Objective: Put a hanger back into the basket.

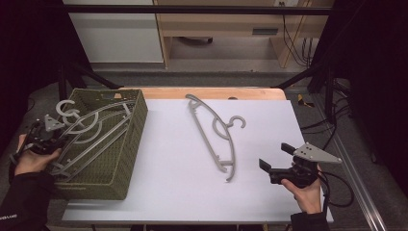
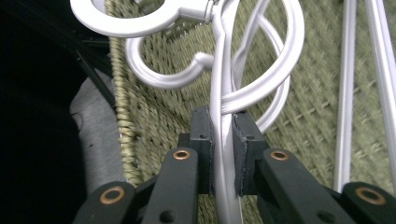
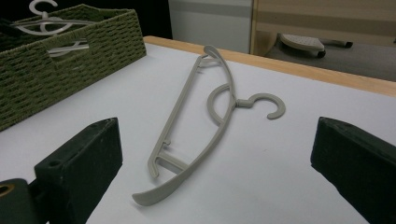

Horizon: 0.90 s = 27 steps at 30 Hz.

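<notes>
the grey hanger (image 2: 223,140) in the left gripper (image 1: 44,137) is pinched on its arm, the two pads tight against the plastic, and it lies over the near left end of the green woven basket (image 1: 126,159) with its hook tangled among the hooks of other hangers (image 1: 103,126) already inside. to finish this placing well, the judgement is to lower the hanger until its arm rests flat on the ones beneath, keeping it in line with them so the hooks nest instead of crossing, and only then let the pads part; releasing while it is propped on the rim could leave it tipping out over the wicker edge. draw the gripper straight back along its own jaws so they don't snag a loop. one more hanger (image 1: 214,134) lies flat on the white table (image 1: 269,120), well apart from the basket, hook pointing toward the right side. the right gripper (image 1: 274,161) waits near its lower end with jaws spread wide and nothing between them, well placed to take that arm end next.
</notes>
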Motion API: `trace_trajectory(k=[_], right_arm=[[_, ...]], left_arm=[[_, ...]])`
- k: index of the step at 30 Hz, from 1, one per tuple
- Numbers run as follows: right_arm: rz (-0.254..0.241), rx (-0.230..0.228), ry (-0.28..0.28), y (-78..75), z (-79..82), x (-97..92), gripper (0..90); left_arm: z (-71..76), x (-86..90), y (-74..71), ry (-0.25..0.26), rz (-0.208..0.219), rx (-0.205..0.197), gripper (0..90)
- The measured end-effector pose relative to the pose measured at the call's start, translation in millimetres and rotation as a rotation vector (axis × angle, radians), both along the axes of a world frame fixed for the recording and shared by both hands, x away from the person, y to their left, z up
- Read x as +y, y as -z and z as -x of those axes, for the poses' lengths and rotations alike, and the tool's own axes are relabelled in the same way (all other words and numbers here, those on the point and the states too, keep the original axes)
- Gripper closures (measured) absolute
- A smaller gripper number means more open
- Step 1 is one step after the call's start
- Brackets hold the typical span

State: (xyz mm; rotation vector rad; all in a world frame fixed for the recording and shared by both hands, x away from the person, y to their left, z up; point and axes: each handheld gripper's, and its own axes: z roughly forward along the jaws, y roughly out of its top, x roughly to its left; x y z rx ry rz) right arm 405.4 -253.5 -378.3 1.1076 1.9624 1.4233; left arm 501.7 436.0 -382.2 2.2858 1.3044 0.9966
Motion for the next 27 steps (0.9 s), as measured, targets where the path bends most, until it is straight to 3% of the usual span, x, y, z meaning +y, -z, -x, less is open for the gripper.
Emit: trace_trajectory(k=[2,3,6,10,17,20,21,27], right_arm=[[-0.001,-0.002,-0.002,-0.5,0.5,-0.8,2.5],[-0.004,-0.002,0.003,-0.8,0.7,-1.0,2.5],[-0.004,-0.004,0.002,-1.0,0.9,-1.4,2.5],[-0.006,-0.003,0.000,-1.4,1.2,-0.3,2.5],[-0.004,-0.003,0.002,-1.3,1.3,-1.1,2.5],[-0.002,-0.006,0.000,-1.5,1.4,-1.5,2.4],[-0.003,-0.007,0.000,-1.6,1.5,-1.8,2.5],[-0.002,-0.006,0.001,-1.5,1.4,-1.6,2.5]], left_arm=[[-0.1,0.0,0.4,0.003,0.009,0.002,79.0],[-0.3,1.1,0.2,0.012,0.056,0.023,76.9],[1.7,-0.9,-1.4,0.022,0.062,0.060,71.3],[6.0,-2.7,-7.0,0.029,0.084,0.033,68.1],[17.6,-15.6,-26.7,0.052,0.229,-0.066,53.6],[20.8,-21.4,-30.5,0.065,0.261,-0.097,48.5],[24.5,-27.8,-34.5,0.079,0.292,-0.120,47.0],[37.8,-49.4,-45.1,0.153,0.395,-0.168,37.3]])
